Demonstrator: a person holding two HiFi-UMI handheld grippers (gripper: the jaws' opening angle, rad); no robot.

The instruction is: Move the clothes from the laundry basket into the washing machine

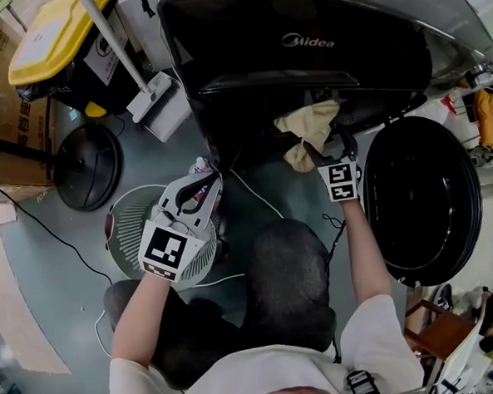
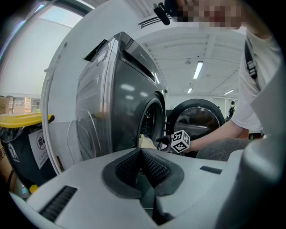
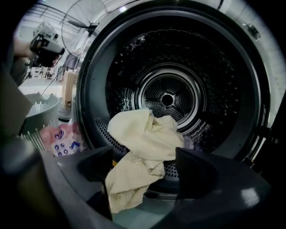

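Cloth (image 3: pixel 144 138) drapes washer mouth (image 3: pixel 88 96); right tool (image 3: pixel 145 169) — agape

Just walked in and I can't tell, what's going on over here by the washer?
A person is loading a Midea washing machine, its door open. The right gripper is at the drum's mouth, jaws apart, with a pale yellow cloth between them, draped over the drum's lip. The left gripper is shut and empty, hovering above the white laundry basket.
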